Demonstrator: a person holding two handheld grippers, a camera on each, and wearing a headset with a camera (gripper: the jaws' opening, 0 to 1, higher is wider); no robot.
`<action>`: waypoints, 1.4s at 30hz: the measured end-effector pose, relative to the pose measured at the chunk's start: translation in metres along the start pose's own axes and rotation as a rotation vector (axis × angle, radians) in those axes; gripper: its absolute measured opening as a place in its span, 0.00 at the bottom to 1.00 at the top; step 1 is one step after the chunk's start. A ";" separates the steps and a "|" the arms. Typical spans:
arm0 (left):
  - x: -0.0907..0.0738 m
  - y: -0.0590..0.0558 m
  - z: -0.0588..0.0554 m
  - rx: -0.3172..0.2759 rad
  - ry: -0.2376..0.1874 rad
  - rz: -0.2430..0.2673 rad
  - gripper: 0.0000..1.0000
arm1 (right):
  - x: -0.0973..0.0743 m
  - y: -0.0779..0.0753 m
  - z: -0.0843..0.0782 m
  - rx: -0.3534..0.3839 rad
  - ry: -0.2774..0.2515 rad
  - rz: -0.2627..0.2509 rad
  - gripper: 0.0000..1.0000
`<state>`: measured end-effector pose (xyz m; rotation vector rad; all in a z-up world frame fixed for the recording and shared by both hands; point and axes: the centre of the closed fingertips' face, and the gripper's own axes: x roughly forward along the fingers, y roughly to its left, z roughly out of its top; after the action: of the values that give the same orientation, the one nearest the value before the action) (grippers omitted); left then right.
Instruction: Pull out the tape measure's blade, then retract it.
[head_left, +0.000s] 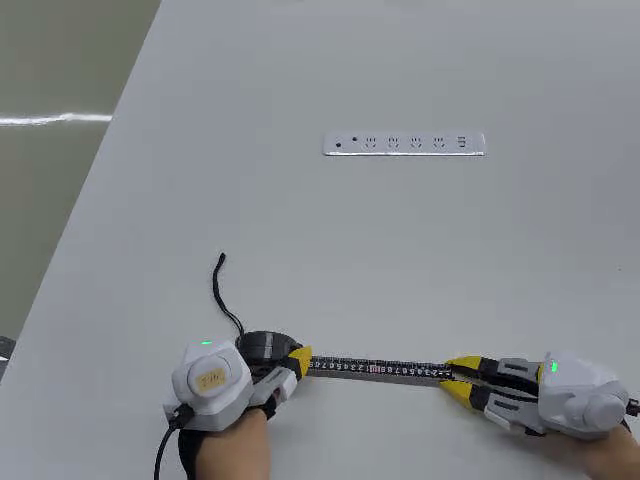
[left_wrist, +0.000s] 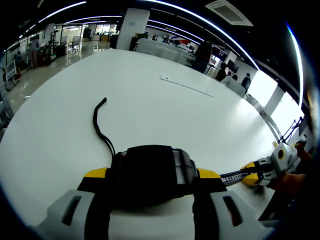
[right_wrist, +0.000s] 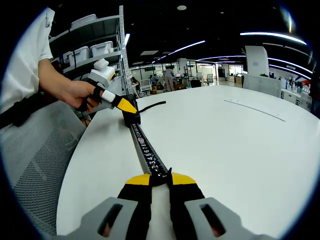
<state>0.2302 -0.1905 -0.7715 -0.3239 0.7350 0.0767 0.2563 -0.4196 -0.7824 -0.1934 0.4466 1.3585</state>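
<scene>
Clamping the round black tape measure case (head_left: 265, 346) on the white tabletop (head_left: 400, 250), the left gripper (left_wrist: 152, 175) is pressed against its sides. Right of the case, the dark numbered blade (head_left: 375, 368) stretches flat to the right gripper (right_wrist: 160, 177), which pinches its tip.

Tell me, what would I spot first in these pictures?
The tape measure's blade, pulled out in a straight line near the front edge of the white table. The left gripper clamps its black case, and the right gripper pinches its tip. Farther back lies a white power strip.
</scene>
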 end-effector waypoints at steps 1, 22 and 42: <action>0.000 0.000 0.000 -0.001 0.000 0.000 0.64 | 0.002 0.001 0.000 0.000 0.000 0.004 0.11; 0.000 0.000 0.000 0.000 -0.001 0.000 0.64 | 0.037 0.018 0.012 -0.029 -0.001 0.053 0.12; -0.001 0.000 0.000 -0.002 -0.004 -0.001 0.64 | 0.065 0.029 0.023 -0.035 0.002 0.089 0.12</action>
<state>0.2298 -0.1907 -0.7709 -0.3256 0.7309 0.0771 0.2419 -0.3456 -0.7850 -0.2058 0.4377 1.4543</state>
